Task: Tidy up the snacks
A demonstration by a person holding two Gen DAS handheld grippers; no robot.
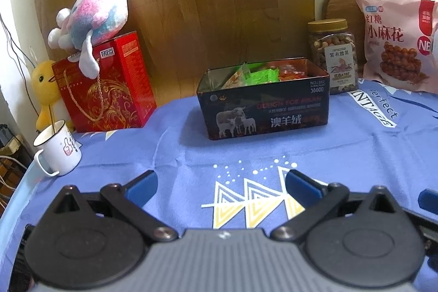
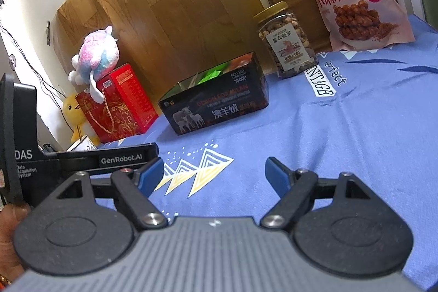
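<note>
Snack packets [image 1: 257, 74] inside open tin box [image 1: 264, 111]: only tops show above rim, kinds unreadable. Pink snack bag [image 1: 397, 43] cut off at right frame edge. Nut jar [image 1: 332, 55] just right of tin, near back of blue-clothed surface [image 1: 191, 155]. Left hand-held gripper [image 1: 221, 182] spread wide, empty, hovering over cloth. Right hand-held gripper [image 2: 215, 175] likewise released, holding nothing, touching nothing.
</note>
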